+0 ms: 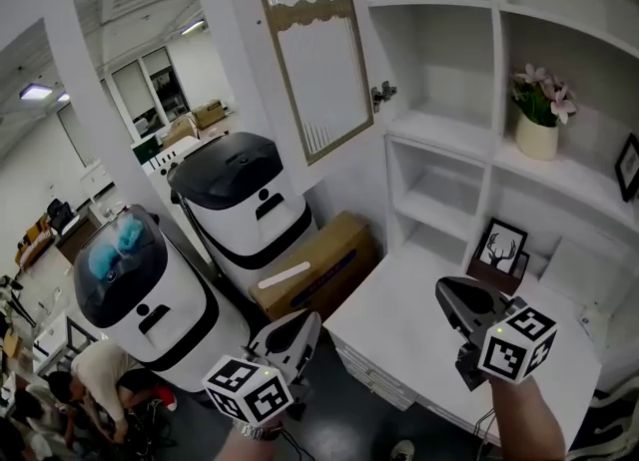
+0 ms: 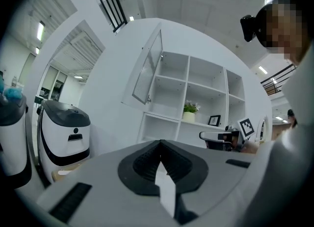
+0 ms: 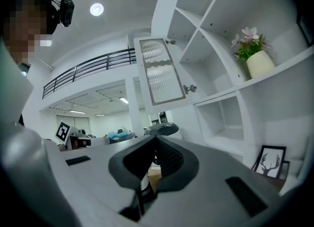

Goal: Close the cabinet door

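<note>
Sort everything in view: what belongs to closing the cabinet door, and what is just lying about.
For the job:
cabinet door, standing open
door knob
left gripper, shut, empty
right gripper, shut, empty

Lying about:
flower pot
deer picture
cardboard box
black-lidded machine
blue-topped machine

No word, brand or number can be read anywhere. The pale label (image 1: 285,274) on the cardboard box (image 1: 334,244) below the cabinet door (image 1: 315,60) is too blurred.
</note>
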`<state>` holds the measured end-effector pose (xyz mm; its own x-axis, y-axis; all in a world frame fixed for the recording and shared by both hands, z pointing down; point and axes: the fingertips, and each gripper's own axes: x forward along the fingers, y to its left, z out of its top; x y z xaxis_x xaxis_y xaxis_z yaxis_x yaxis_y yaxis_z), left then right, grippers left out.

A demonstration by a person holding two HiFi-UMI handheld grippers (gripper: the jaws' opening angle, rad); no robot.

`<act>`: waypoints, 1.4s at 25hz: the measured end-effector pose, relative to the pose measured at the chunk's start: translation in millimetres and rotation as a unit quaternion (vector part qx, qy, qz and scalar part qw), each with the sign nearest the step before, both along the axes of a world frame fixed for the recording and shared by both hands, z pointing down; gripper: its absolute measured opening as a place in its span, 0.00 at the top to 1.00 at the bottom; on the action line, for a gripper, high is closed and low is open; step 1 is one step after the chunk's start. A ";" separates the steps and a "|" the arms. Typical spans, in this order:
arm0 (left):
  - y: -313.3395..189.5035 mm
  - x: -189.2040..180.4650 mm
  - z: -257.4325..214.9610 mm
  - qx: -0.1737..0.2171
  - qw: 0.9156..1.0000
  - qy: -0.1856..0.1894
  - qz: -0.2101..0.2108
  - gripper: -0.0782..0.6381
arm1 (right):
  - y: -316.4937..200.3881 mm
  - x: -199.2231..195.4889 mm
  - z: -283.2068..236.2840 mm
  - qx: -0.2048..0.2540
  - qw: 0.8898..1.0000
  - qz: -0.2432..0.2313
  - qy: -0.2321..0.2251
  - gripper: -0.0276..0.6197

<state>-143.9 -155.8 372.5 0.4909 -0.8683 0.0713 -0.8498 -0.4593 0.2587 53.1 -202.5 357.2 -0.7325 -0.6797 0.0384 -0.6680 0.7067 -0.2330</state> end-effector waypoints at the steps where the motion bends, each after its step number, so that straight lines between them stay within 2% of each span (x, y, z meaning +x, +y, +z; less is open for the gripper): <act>1: -4.3 1.9 -1.5 0.002 1.000 -0.001 -0.003 0.88 | -4.7 1.6 1.6 -0.002 1.000 -0.003 -0.001 0.95; 16: -38.6 15.3 -32.9 0.042 0.998 -0.008 -0.046 0.88 | -46.3 20.4 -26.0 0.027 0.999 -0.043 -0.008 0.95; 25: -65.2 -10.2 -43.2 0.052 0.997 -0.014 -0.057 0.88 | -72.4 0.4 -26.8 0.026 0.998 -0.048 -0.016 0.95; 35: -131.2 -47.1 -67.6 0.074 0.996 -0.021 -0.042 0.88 | -112.5 -20.4 -36.0 0.029 0.999 -0.011 -0.030 0.95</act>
<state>-191.0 -287.0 304.9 0.4153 -0.9088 -0.0406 -0.8956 -0.4163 0.1570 32.7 -315.0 321.1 -0.7475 -0.6628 -0.0450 -0.6378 0.7350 -0.2302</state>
